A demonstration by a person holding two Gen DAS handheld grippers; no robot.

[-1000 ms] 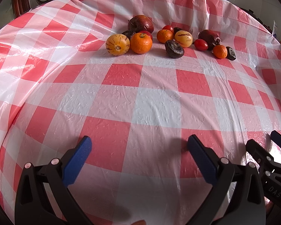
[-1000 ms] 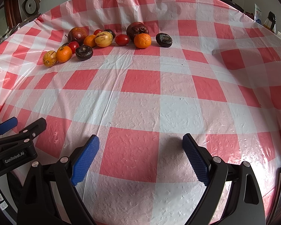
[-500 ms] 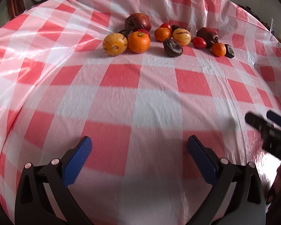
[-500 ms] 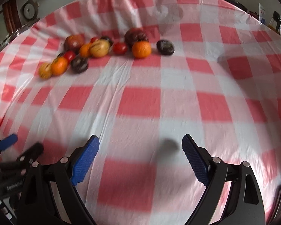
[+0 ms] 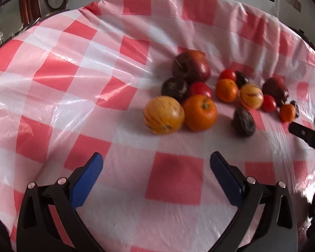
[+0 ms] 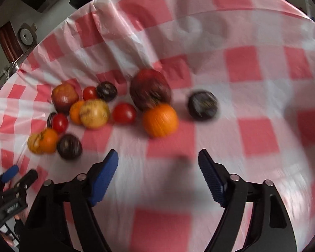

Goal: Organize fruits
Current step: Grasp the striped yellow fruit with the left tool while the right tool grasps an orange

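Approaching the cluster of fruits (image 5: pixel 220 92) on the checked tablecloth (image 5: pixel 73 109), both grippers empty and short of any fruit. Left gripper (image 5: pixel 156 168): jaws wide apart, nothing between them, cloth only beneath; striped yellow fruit (image 5: pixel 163 115) and large orange (image 5: pixel 200 112) nearest ahead, touching each other. Right gripper (image 6: pixel 158 164): jaws apart but just narrowed from full width, nothing between them; orange (image 6: pixel 160 120) straight ahead, resting against the dark red apple (image 6: pixel 150 89); dark round fruit (image 6: pixel 202 105) standing apart to its right.

For a clean pick, probably best to:
- take outlying pieces first, such as the lone dark fruit, avoiding nudges to neighbours;
- centre the fruit between the blue pads (image 6: pixel 104 177) before closing;
- descend until the pads bracket the widest girth, since round fruit likely to roll or squirt from a high pinch;
- close gently on the small red tomatoes (image 6: pixel 124 113), apparently soft;
- keep the two grippers well apart over the cluster.

Sorting destination not visible.
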